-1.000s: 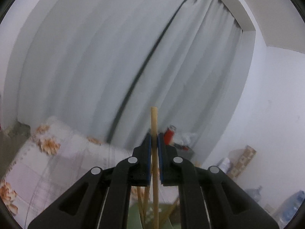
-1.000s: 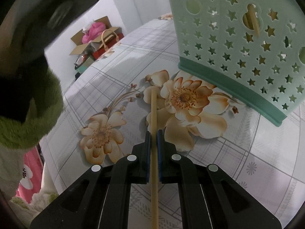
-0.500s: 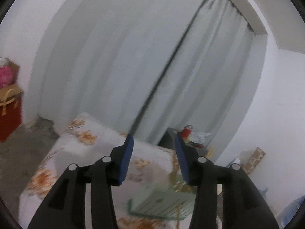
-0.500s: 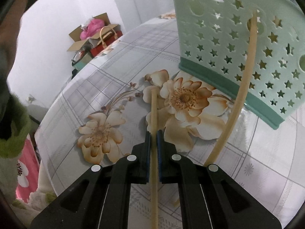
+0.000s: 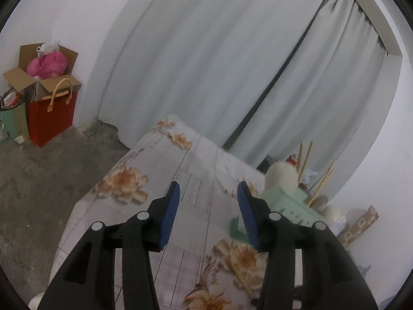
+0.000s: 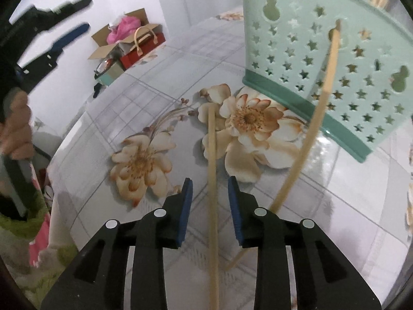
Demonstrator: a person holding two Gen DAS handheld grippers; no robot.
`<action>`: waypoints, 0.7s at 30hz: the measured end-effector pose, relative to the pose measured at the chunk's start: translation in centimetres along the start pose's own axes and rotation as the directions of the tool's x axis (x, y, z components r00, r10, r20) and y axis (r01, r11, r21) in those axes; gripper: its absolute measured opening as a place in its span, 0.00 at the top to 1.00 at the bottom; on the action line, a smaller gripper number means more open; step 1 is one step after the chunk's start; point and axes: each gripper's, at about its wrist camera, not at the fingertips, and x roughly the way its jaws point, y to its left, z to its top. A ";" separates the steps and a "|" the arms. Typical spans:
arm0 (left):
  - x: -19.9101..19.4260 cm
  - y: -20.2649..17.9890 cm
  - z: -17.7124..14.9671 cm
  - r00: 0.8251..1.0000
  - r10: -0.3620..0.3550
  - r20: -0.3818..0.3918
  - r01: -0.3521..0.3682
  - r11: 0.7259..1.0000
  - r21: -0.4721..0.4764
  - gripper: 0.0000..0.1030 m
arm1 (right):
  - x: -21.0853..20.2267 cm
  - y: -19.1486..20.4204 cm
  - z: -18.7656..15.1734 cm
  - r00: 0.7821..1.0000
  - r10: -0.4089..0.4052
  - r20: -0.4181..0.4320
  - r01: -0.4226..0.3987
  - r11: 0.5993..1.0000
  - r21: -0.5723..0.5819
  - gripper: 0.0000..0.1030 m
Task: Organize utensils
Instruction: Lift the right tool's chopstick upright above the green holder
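Now | right gripper agape | chopstick between, lengthwise, tip toward basket | left gripper wide, empty

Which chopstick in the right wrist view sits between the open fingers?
The straight chopstick running up between the right gripper's open jaws. The other chopstick lies right of the fingers, its far end against the green basket.

Left wrist high, far; right wrist low, near; shared basket.
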 end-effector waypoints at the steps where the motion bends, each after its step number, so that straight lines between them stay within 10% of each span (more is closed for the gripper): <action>1: 0.1 -0.3 -0.4 1.000 0.001 -0.012 -0.001 1.000 0.009 0.56 | -0.7 -0.1 -0.1 1.000 0.004 0.009 -0.004 1.000 -0.001 0.71; 8: 0.8 -0.9 -2.6 0.997 -0.005 -0.073 0.007 0.999 0.032 0.56 | -4.1 -1.8 0.0 0.998 0.029 0.062 -0.031 0.999 0.041 0.70; 16: 0.8 -0.3 -3.8 0.994 0.022 -0.106 -0.018 0.999 0.036 0.55 | -7.1 -6.5 0.5 0.954 0.245 0.171 -0.281 0.930 0.236 0.70; 21: 1.0 0.3 -4.2 0.992 0.021 -0.127 -0.021 1.000 0.002 0.55 | -5.4 -9.2 2.3 0.966 0.183 0.184 -0.237 0.912 0.334 0.68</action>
